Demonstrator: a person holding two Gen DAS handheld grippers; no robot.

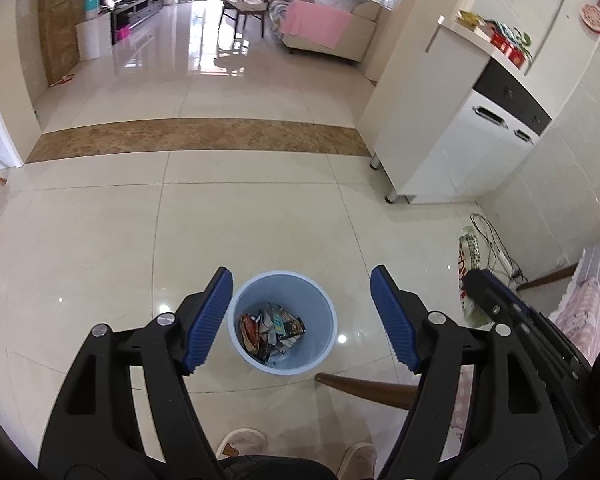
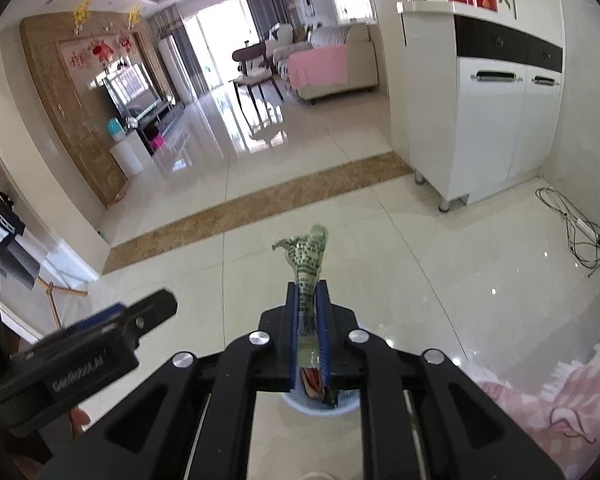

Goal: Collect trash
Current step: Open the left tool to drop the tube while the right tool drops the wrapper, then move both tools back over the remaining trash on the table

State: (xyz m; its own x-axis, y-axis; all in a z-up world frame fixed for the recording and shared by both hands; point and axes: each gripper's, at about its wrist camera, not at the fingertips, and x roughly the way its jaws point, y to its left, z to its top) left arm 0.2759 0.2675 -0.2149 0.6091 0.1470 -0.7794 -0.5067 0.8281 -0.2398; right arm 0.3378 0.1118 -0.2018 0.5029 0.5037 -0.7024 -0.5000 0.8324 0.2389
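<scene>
The trash wrapper [image 2: 309,264], a crumpled one with green print, sits pinched between the blue pads of our right claw [image 2: 310,300]; its loose end sticks out past the tips. We hold it up in the air above the blue bin [image 1: 283,322], which stands on the shiny tile floor [image 1: 100,240] right below; we think it is held there so it can fall straight in. The bin already has other wrappers [image 1: 272,330] at its bottom. Our right claw is almost closed, and the wrapper sits between its pads; how hard they press we cannot tell. Our left claw [image 1: 302,320] is wide open and holds nothing; through its gap we look down into the bin, so it seems to wait with no job yet. Just near the bin we see a brown chair leg [image 1: 364,390] and our slippers [image 1: 244,442]; farther off stands a white cabinet [image 1: 440,140]. We think the drop comes next.
</scene>
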